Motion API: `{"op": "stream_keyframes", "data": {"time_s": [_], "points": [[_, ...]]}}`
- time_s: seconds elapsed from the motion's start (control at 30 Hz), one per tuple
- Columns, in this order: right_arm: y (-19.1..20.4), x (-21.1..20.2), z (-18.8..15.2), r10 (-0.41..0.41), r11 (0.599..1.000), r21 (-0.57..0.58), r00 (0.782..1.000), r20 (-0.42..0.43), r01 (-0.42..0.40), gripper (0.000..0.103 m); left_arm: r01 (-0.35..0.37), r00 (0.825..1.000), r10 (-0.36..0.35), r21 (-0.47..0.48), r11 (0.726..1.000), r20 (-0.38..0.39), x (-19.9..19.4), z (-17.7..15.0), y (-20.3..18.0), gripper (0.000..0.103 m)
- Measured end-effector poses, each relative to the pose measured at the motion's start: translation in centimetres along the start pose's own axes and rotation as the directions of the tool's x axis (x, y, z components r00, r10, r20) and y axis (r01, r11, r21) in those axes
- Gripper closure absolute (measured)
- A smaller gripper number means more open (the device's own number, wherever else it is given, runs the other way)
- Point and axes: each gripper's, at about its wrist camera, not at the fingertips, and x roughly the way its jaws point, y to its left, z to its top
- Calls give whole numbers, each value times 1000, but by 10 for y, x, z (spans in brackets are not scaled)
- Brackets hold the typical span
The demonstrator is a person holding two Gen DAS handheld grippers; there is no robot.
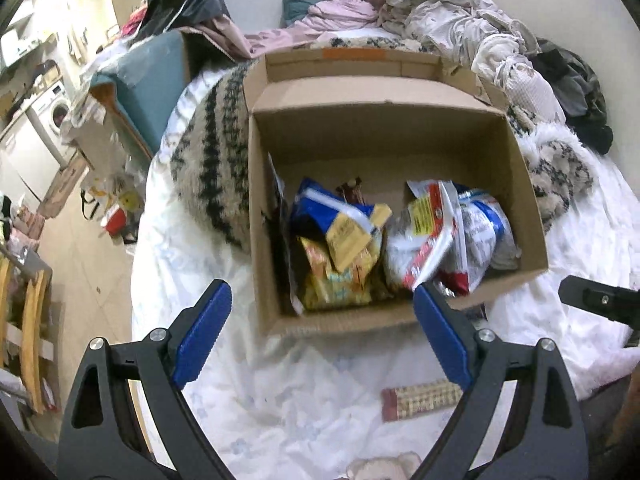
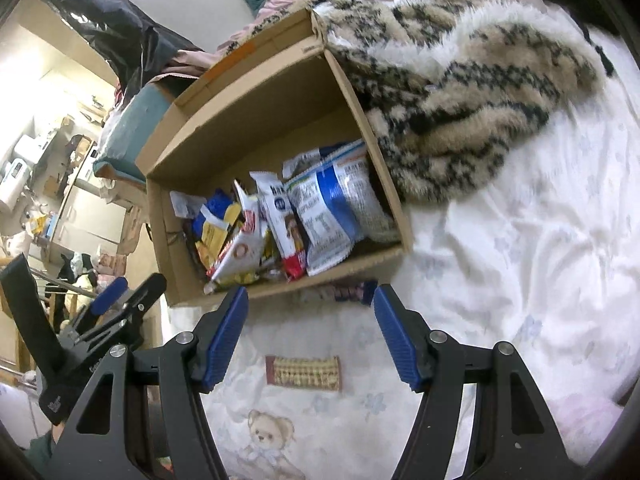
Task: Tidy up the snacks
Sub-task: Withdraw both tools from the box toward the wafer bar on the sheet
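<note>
An open cardboard box (image 1: 260, 216) (image 2: 384, 168) sits on the white bedsheet and holds several snack bags: blue and yellow ones (image 1: 340, 236) on its left, white, blue and red ones (image 1: 452, 232) (image 2: 336, 204) on its right. A brown patterned snack bar (image 1: 420, 398) (image 2: 304, 372) lies flat on the sheet in front of the box. Another small dark wrapped snack (image 2: 352, 292) lies against the box's front wall. My left gripper (image 1: 322, 300) is open and empty over the box's front edge. My right gripper (image 2: 310, 300) is open and empty above the bar.
A furry beige and black blanket (image 1: 204, 160) (image 2: 472, 108) lies around the box's back and sides. Piled clothes (image 1: 440, 8) fill the far bed. The bed's left edge drops to a cluttered floor (image 1: 80, 240). The left gripper (image 2: 104, 320) shows at the right wrist view's left.
</note>
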Motion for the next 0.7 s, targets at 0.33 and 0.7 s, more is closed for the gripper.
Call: {"op": "stream_keyframes", "data": {"time_s": [0.33,0.7], "points": [[-13,-7,-27,-5,998,64,1000,-24,7,34,51,997,-54,-54,997,-59,-7,-27,-2,13],[-38,-12,-35,-34,988,150,999,-15,36,34,75,983,-94,-118,990,-160,11,-52,-9,13]]}}
